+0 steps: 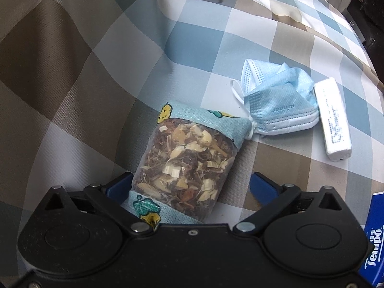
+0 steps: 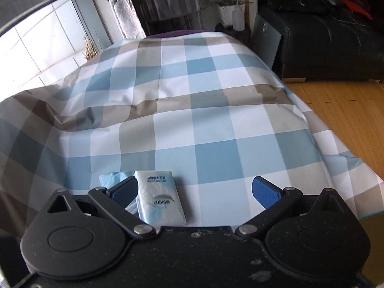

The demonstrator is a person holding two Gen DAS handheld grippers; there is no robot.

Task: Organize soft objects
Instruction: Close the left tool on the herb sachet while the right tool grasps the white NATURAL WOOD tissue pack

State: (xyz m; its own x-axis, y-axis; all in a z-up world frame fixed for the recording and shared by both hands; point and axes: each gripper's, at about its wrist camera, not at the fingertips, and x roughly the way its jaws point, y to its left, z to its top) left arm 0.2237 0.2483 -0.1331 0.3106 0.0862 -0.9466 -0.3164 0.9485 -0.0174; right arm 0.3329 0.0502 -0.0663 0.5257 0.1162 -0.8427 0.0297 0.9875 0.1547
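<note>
A mesh sachet [image 1: 184, 165] of dried herbs with light blue printed cloth ends lies on the checked bedsheet [image 1: 72, 72]. My left gripper [image 1: 192, 187] is open around its lower part, the right pad well apart from it. Right of the sachet lie folded blue face masks [image 1: 276, 100] and a white tissue pack [image 1: 332, 117]. In the right wrist view my right gripper [image 2: 194, 189] is open over the bedsheet [image 2: 192, 96]. The white tissue pack [image 2: 159, 196] lies flat just inside its left finger, and a corner of a blue mask [image 2: 112, 178] shows beyond that finger.
A blue Tempo tissue pack [image 1: 374, 240] pokes in at the lower right edge. The bed's right side drops to a wooden floor [image 2: 348, 120]. A black sofa [image 2: 324, 48] and a potted plant [image 2: 228, 12] stand beyond the bed, with a window on the left.
</note>
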